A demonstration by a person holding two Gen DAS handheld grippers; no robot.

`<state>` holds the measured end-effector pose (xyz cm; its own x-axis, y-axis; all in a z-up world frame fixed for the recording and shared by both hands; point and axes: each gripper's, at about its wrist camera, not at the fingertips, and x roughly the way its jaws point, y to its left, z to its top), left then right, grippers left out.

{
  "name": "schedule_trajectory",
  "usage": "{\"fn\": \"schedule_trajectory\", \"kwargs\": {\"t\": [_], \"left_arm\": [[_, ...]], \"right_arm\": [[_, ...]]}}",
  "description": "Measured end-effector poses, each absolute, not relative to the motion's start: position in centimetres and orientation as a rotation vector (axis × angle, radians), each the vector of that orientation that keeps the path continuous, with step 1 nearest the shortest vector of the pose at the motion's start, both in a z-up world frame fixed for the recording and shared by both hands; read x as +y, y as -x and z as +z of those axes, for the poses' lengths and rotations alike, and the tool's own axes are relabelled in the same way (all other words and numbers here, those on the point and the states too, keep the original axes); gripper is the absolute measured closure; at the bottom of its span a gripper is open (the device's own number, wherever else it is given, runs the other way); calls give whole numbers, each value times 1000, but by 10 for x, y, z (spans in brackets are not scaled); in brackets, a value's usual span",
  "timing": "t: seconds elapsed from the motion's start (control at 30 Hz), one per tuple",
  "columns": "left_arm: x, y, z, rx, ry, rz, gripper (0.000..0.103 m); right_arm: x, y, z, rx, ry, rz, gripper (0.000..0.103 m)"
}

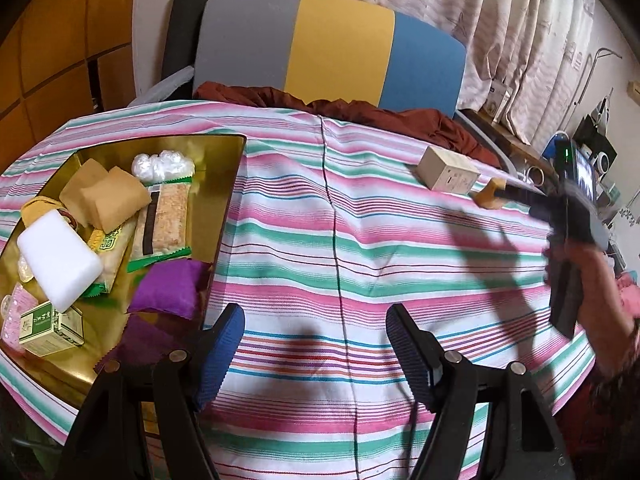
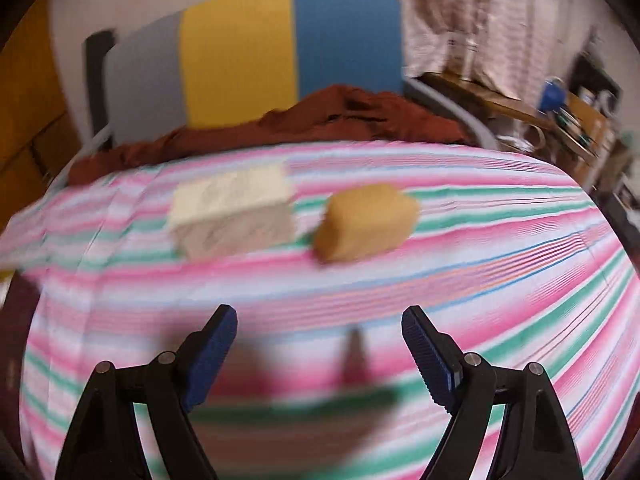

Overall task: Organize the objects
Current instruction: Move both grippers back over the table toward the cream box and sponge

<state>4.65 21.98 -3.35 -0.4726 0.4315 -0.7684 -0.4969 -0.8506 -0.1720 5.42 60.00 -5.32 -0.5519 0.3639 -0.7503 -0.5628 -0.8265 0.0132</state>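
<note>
On the striped cloth bench point(image 1: 360, 240): cream carton point(image 2: 232, 216), tan rounded block point(image 2: 366, 222); glossy gold tray point(image 1: 224, 184). Both tongs point(image 1: 316, 344) point(image 2: 320, 344) agape, empty.

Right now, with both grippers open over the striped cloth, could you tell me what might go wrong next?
The gold tray is already heaped, and the purple pouch sits at its near edge, so another item could nudge it off. The right wrist view is blurred, so the right gripper may misjudge the tan packet and bump the cream box beside it.
</note>
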Motion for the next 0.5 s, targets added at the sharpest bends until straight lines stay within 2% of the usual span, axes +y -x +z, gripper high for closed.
{"fn": "schedule_trajectory", "kwargs": {"t": [0.2, 0.5], "left_arm": [[225, -47, -37, 134, 1189, 2311, 29], [233, -47, -43, 145, 1202, 2286, 29]], "right_arm": [[650, -27, -38, 390, 946, 2269, 12], [671, -27, -63, 450, 1030, 2245, 10]]}}
